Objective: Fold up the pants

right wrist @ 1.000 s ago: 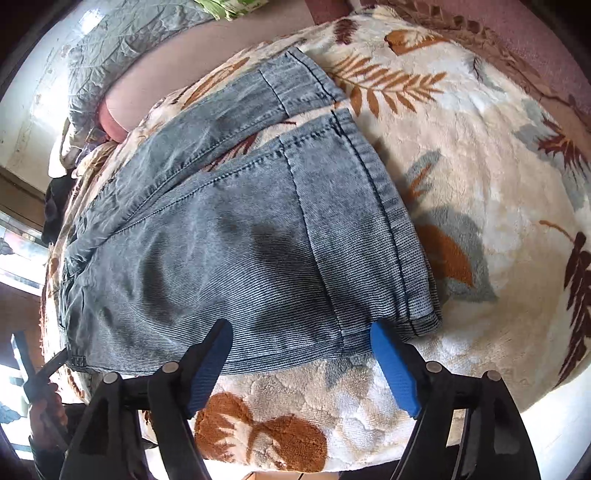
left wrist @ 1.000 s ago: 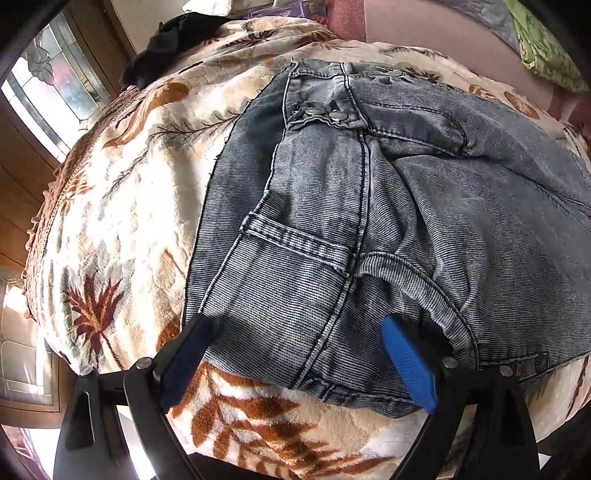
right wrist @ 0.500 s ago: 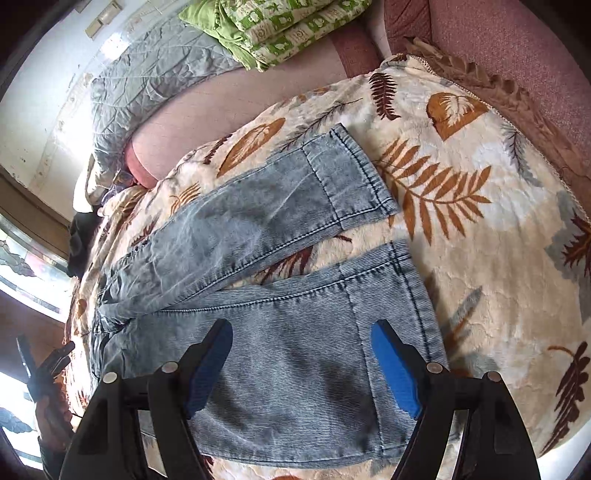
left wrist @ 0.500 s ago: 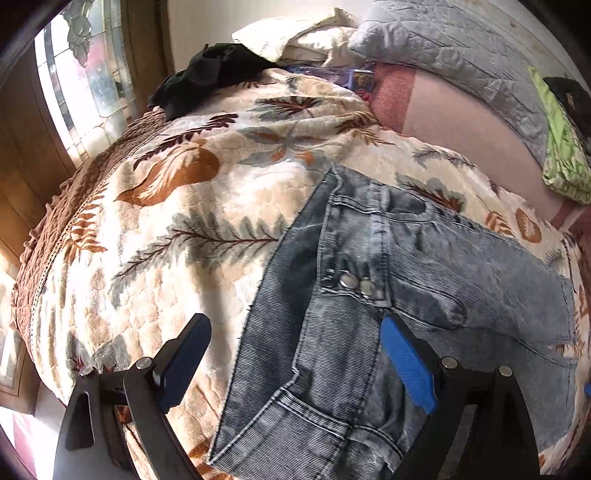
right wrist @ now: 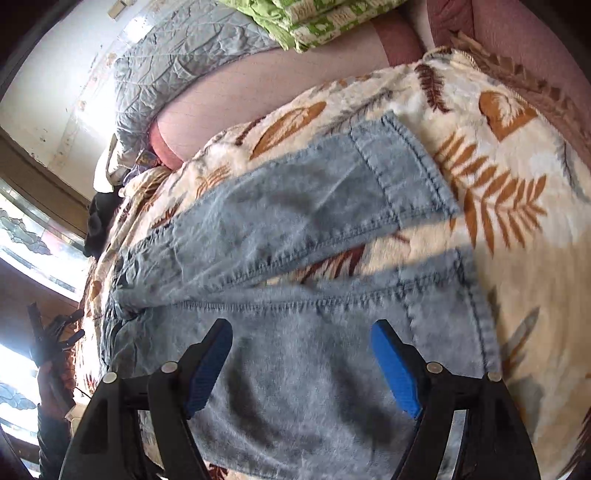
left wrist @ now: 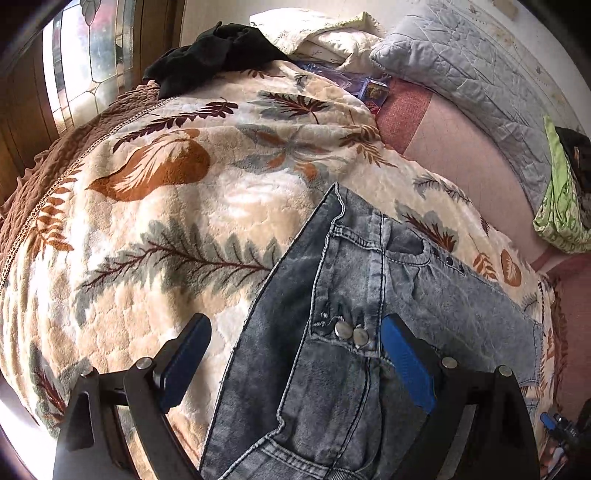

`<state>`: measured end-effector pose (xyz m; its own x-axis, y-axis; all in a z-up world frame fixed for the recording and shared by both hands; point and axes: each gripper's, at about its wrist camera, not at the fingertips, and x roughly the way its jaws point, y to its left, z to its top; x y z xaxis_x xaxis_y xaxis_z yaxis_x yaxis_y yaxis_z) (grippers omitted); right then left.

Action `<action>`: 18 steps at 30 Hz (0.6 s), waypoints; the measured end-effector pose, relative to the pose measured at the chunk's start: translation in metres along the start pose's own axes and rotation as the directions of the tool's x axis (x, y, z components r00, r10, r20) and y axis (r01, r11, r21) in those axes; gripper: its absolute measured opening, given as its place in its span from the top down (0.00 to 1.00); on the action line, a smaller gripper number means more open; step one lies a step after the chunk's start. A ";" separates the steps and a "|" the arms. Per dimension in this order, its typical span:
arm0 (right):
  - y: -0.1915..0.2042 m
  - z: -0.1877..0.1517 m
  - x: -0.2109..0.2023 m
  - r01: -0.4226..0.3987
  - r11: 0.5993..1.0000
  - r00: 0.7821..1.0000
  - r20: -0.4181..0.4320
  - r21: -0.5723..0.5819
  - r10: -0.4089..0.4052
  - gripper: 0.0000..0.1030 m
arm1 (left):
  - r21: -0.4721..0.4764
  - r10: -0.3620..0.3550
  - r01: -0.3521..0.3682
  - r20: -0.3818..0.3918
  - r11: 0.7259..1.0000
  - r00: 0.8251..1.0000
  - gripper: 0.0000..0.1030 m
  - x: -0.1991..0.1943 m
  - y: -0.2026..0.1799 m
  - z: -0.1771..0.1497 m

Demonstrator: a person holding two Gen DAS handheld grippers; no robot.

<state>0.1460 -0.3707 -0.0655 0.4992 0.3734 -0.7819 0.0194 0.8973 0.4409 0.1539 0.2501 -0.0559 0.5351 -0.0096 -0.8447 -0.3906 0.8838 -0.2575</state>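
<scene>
Faded grey-blue jeans (left wrist: 332,369) lie spread flat on a cream leaf-patterned blanket (left wrist: 184,221). In the left wrist view I see the waistband end with two metal buttons (left wrist: 351,330). My left gripper (left wrist: 295,354) is open and empty, hovering over the waistband. In the right wrist view the two legs of the jeans (right wrist: 295,229) lie apart, hems to the right. My right gripper (right wrist: 301,363) is open and empty above the near leg (right wrist: 314,369). The other gripper (right wrist: 55,332) shows at the far left.
A black garment (left wrist: 218,55), white bedding (left wrist: 314,33) and a grey quilted pillow (left wrist: 461,74) lie at the head of the bed. A green patterned cloth (right wrist: 317,18) sits by the pink sheet (right wrist: 258,92). A window (left wrist: 88,62) is at the left.
Both grippers have drawn back and tilted up from the near edges of the jeans. More of the bed, the far leg and the pillows have come into view. Both stay open.
</scene>
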 end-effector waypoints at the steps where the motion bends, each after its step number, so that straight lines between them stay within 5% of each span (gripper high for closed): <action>1: -0.003 0.014 -0.002 0.015 1.000 1.000 0.012 -0.004 -0.015 0.22 | -0.006 0.001 -0.001 -0.004 1.000 1.000 0.09 0.006 -0.002 0.008; 11: -0.062 0.171 0.048 0.117 0.989 0.993 0.002 0.089 -0.117 0.22 | -0.040 -0.016 0.012 -0.102 0.999 0.995 0.09 0.084 -0.029 0.084; 18: -0.065 0.202 0.088 0.171 0.985 0.984 -0.047 0.017 -0.170 0.22 | -0.004 0.022 -0.022 -0.111 1.000 0.994 0.09 0.122 -0.042 0.118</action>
<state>0.3633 -0.4441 -0.0737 0.4474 0.2261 -0.8653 0.1192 0.9438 0.3082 0.3235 0.2671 -0.0925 0.4403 -0.0422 -0.8969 -0.4055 0.8819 -0.2406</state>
